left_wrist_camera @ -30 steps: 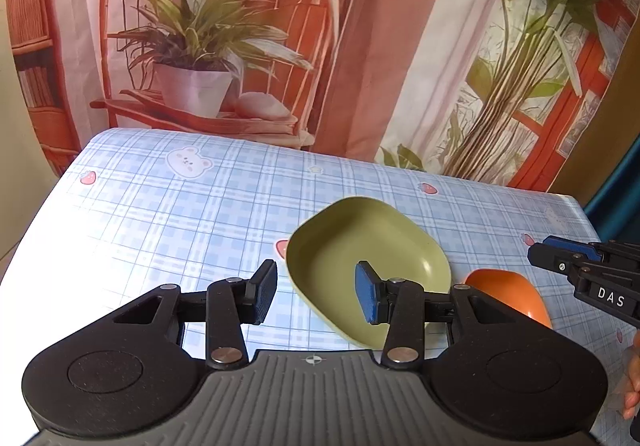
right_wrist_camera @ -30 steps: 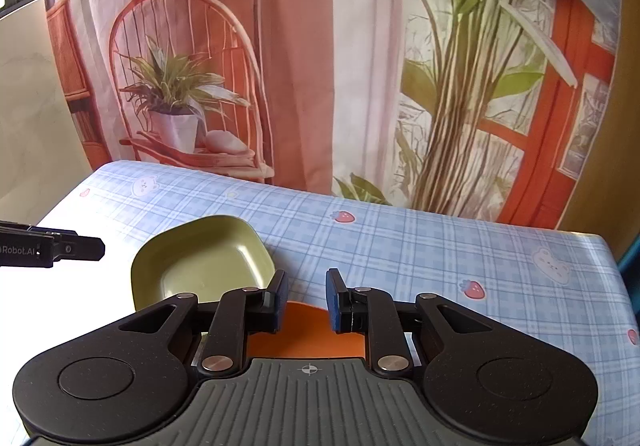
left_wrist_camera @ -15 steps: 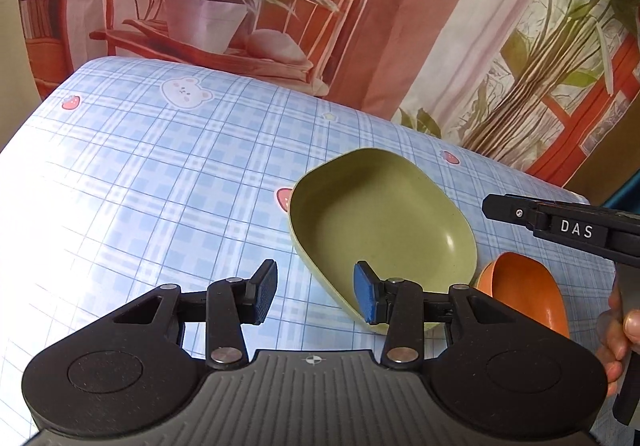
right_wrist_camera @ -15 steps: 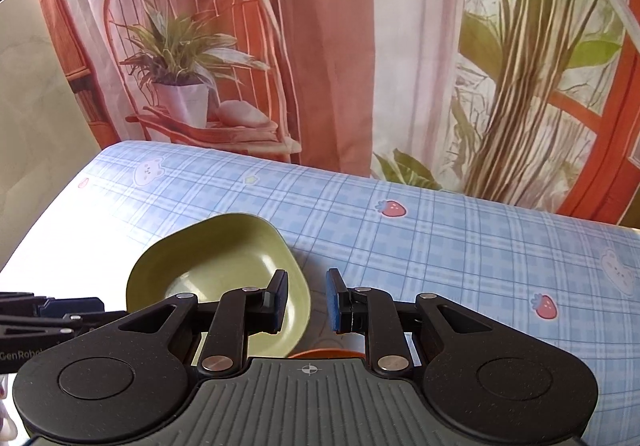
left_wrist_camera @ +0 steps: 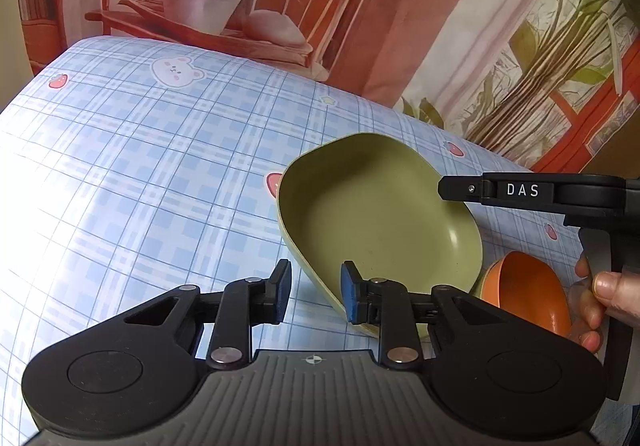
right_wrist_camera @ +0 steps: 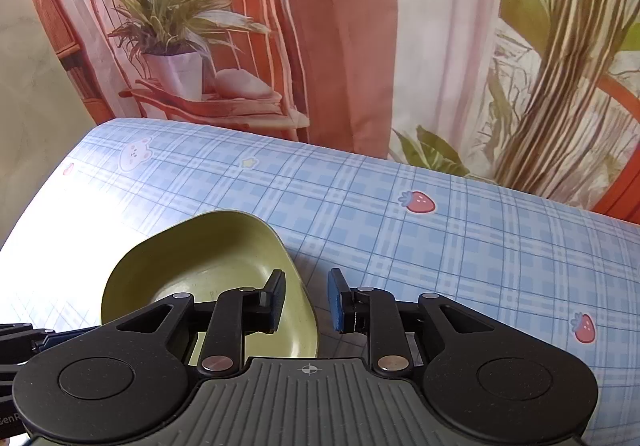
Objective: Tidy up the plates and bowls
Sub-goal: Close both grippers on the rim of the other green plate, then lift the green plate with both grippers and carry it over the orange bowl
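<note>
Green dish (left_wrist_camera: 380,213) on the checked bench (left_wrist_camera: 160,165), with an orange bowl (left_wrist_camera: 528,294) touching its right end. Left gripper (left_wrist_camera: 314,292): fingers spread, straddling the dish's near rim without pinching it. Right gripper (right_wrist_camera: 306,300): fingers apart, its left finger over the dish's (right_wrist_camera: 208,258) inside, its right finger outside the rim; nothing grasped.

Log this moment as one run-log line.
left gripper: open, at green plate rim | right gripper: open | orange bowl: beside plate
</note>
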{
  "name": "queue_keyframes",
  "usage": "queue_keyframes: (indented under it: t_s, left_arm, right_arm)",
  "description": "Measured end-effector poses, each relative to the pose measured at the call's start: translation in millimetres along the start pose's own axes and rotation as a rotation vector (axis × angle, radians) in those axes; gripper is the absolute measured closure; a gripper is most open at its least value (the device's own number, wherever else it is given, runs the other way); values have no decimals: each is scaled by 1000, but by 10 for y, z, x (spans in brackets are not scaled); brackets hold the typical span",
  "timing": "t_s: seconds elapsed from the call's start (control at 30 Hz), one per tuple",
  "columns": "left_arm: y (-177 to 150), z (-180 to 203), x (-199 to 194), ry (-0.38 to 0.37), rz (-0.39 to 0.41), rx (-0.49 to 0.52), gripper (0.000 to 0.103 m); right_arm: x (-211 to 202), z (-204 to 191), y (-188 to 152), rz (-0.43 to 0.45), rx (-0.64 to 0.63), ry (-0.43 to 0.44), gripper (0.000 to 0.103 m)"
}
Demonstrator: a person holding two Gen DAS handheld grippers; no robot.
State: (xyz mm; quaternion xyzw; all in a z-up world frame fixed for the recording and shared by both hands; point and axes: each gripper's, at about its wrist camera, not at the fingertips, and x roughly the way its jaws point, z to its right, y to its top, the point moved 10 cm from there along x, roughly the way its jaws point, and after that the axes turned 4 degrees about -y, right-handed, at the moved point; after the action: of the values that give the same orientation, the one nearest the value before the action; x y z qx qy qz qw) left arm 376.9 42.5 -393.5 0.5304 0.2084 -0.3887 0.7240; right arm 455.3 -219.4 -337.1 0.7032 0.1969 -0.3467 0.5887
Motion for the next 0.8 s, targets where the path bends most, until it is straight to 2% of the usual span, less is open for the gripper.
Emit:
queue_keyframes:
  t_s: [0.03, 0.33, 0.63, 0.8]
  left_arm:
    - [-9, 2, 11, -7, -1, -9, 82]
    - [-7, 1, 23, -13, 8, -18, 83]
    - [58, -3, -82, 4, 29, -6, 83]
    - [163, 65, -240, 12, 57, 21, 83]
  right_arm:
    - [19, -1, -1, -3, -1, 2, 81]
    - [129, -56, -65, -39, -14, 21, 83]
    - [-62, -69, -27, 15, 3, 40, 90]
    - [-270, -77, 17, 49, 12, 54, 90]
